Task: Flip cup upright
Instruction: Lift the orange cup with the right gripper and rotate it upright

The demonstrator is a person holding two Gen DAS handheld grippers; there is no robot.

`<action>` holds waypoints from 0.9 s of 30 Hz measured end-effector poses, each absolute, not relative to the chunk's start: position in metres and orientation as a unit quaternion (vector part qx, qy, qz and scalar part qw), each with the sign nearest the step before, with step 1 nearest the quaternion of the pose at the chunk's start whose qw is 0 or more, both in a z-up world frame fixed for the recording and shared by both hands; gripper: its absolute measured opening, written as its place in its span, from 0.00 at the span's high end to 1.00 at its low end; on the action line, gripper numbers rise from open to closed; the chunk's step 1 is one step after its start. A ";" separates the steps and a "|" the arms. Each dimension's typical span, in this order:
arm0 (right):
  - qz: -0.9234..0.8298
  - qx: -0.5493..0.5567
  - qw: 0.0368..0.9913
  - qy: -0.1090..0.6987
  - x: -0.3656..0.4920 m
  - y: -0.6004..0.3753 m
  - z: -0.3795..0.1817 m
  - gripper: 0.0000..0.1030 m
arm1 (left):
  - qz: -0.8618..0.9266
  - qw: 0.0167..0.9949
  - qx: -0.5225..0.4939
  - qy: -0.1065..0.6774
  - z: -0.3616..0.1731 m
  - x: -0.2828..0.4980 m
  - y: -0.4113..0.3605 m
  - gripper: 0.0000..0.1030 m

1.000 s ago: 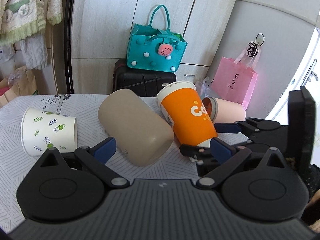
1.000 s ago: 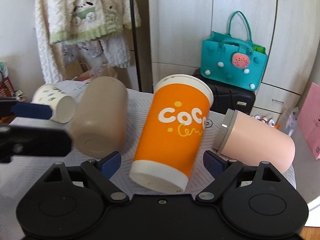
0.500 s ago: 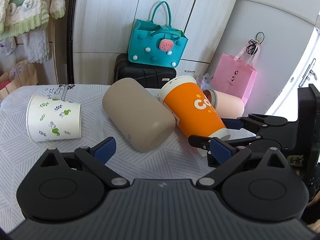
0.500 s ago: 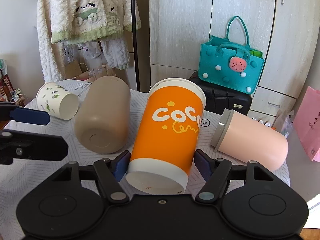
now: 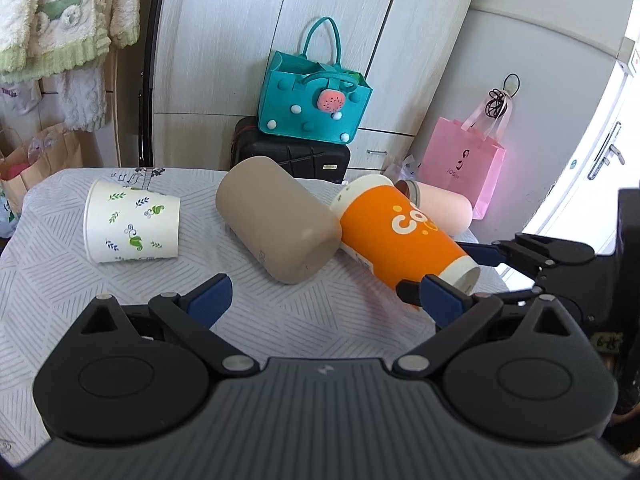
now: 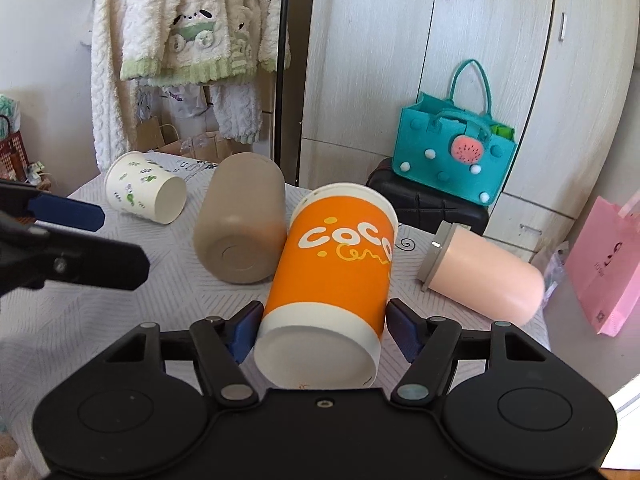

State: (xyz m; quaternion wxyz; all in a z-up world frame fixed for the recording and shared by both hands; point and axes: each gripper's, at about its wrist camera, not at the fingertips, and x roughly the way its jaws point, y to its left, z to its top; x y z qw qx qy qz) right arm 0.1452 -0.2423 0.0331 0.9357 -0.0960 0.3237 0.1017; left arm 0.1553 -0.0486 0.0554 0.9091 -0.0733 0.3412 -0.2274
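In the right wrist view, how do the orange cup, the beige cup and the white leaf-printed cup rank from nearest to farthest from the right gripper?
1. Orange cup: lying between the jaws of the right gripper.
2. Beige cup: left of it, lying, touching the orange cup.
3. White leaf-printed cup: far left, lying near the table's back edge.

R gripper [image 6: 322, 330] closed in on orange cup [image 6: 334, 276], now tipped lower.

Both wrist cameras look low across the table [image 5: 60, 280]; both catch the orange cup [image 6: 332, 276], the right nearer.
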 end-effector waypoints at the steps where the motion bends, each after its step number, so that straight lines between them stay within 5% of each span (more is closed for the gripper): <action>1: 0.099 -0.099 0.936 0.322 0.141 -0.242 0.034 0.30 | -0.228 0.908 -0.083 0.341 0.057 0.155 -0.047 0.02; 27: 0.093 -0.018 0.963 0.254 0.024 -0.190 0.010 0.31 | -0.267 0.896 -0.102 0.340 0.056 0.090 -0.013 0.01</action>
